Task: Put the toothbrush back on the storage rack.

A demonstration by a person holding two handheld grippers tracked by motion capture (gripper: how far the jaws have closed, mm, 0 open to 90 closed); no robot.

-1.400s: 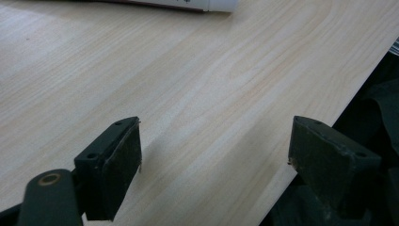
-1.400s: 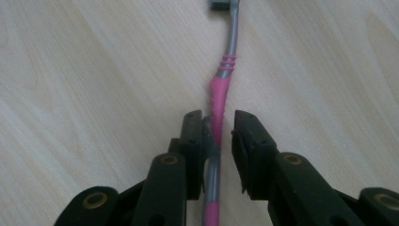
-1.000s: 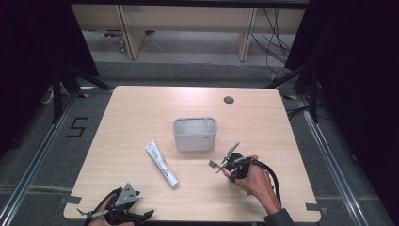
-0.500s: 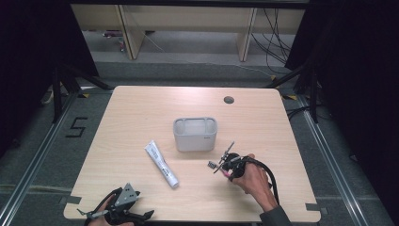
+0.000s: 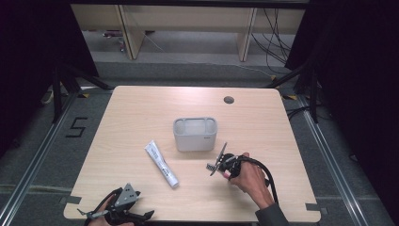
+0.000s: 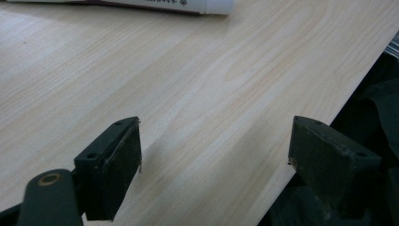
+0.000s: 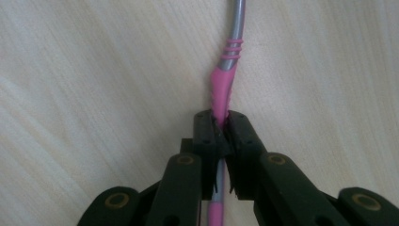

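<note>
Clamping tight on the pink toothbrush [image 7: 222, 89], the right tool [image 7: 221, 125] has it pinched mid-handle just above the surface [image 5: 141, 113], right in front of the grey holder [image 5: 195, 133]. Over at the near left corner, the left tool [image 6: 214, 155] sits with jaws apart, the tube [image 5: 161, 164] lying between the two.

The high view looks forward and down from above the near edge of the tabletop [image 5: 141, 117] and takes in all of it from far off. The left gripper view sits very low at the near left edge and faces the white tube [image 6: 141, 4], also seen from above [image 5: 161, 164]. The right gripper view looks closely down on the wood along a pink toothbrush [image 7: 222, 89].
</note>
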